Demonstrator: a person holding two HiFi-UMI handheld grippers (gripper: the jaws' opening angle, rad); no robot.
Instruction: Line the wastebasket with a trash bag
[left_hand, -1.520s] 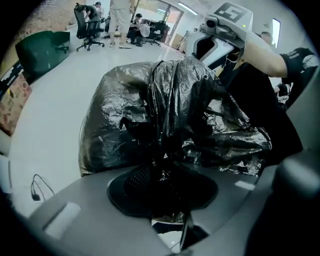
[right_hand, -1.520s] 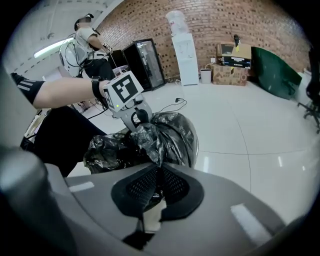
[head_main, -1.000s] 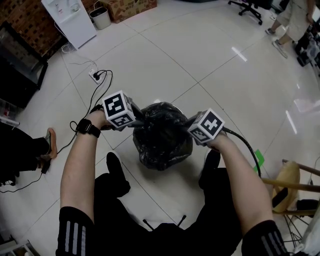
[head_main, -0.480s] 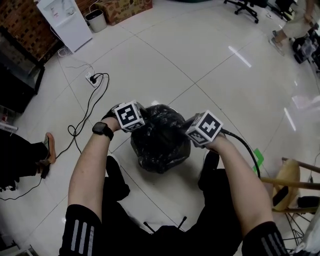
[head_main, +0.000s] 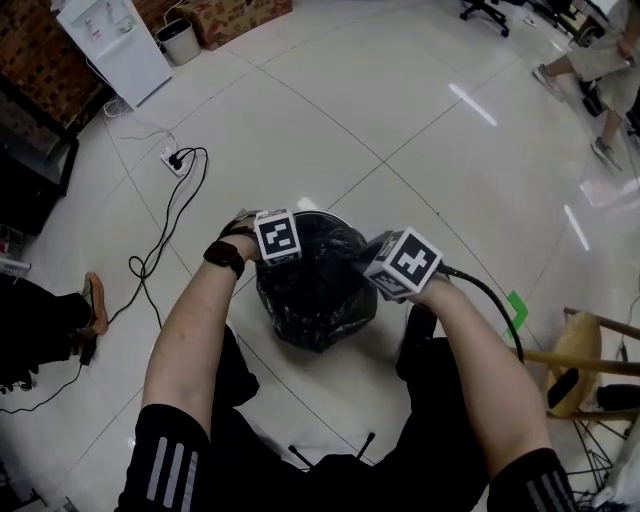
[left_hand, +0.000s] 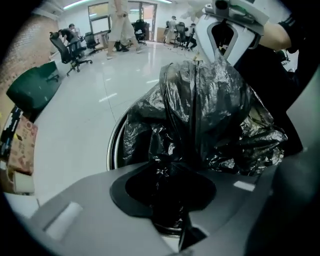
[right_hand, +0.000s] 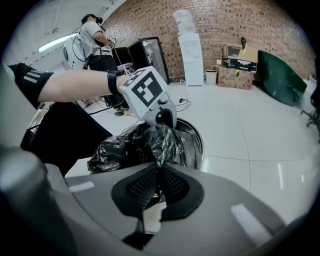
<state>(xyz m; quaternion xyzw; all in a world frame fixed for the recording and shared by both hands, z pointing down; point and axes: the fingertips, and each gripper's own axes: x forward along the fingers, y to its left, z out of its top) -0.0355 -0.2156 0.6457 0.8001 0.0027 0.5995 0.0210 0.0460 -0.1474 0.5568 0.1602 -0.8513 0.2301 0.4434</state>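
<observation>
A round metal wastebasket stands on the floor between the person's feet, with a black trash bag bunched in and over it. My left gripper points steeply down at the basket's left rim. Its jaws have just been closing and now pinch a thick fold of the bag. My right gripper is shut on a thin edge of the bag at the right rim. The bag's film is stretched up between the two. Both marker cubes, left and right, sit above the basket.
A power strip with a black cable lies on the tiles to the left. A white water dispenser and a small bin stand far left. A wooden chair is at the right. A person walks at the upper right.
My left gripper has sunk and moved right, close over the basket's left rim, bringing the bag's edge down with it. The right gripper has stayed in place.
</observation>
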